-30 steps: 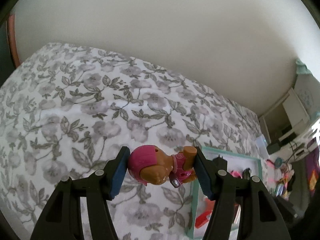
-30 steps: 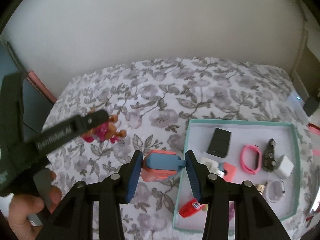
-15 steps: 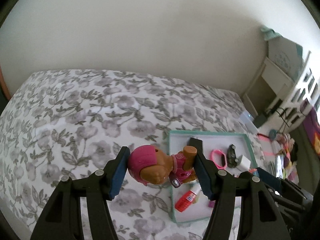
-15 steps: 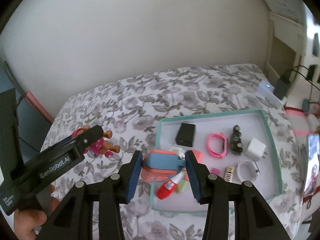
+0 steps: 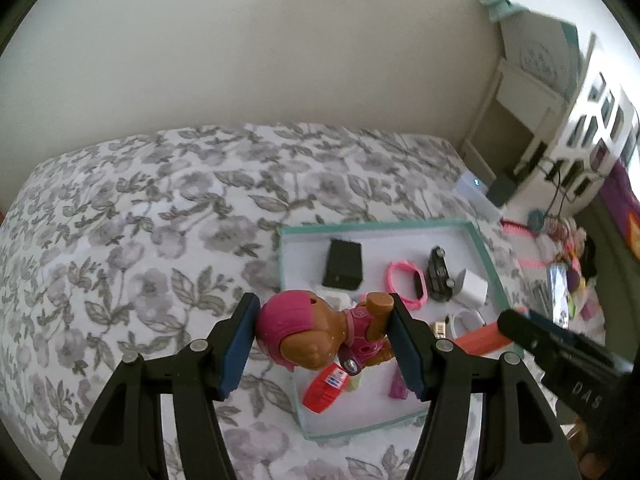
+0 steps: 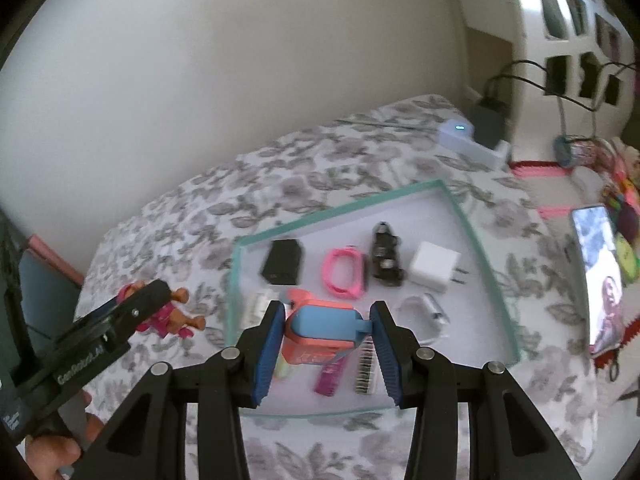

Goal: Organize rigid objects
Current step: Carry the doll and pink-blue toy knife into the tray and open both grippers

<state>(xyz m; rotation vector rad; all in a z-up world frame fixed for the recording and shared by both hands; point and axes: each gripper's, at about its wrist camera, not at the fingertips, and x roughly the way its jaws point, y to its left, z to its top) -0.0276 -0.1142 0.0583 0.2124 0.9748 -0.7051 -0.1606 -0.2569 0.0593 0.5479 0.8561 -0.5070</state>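
Note:
My left gripper (image 5: 322,344) is shut on a pink and brown toy pup figure (image 5: 320,334) and holds it above the near left corner of the teal-rimmed tray (image 5: 486,258). The figure also shows in the right wrist view (image 6: 168,314), beside the tray. My right gripper (image 6: 326,350) is shut on a coral and blue box-shaped toy (image 6: 320,334) above the tray's near part (image 6: 478,236). In the tray lie a black box (image 6: 282,268), a pink band (image 6: 344,272), a dark toy car (image 6: 386,256), a white charger (image 6: 434,266) and a red tube (image 5: 324,388).
The tray rests on a bed with a grey floral cover (image 5: 140,240). A white wall stands behind. At the right are a white shelf unit (image 5: 592,120), cables, a phone (image 6: 600,272) and colourful clutter on the floor. A small white device with a blue light (image 6: 458,130) sits at the bed's far corner.
Both grippers have swung to the right and forward over the tray, each still holding its toy. The tray now lies under both sets of fingers.

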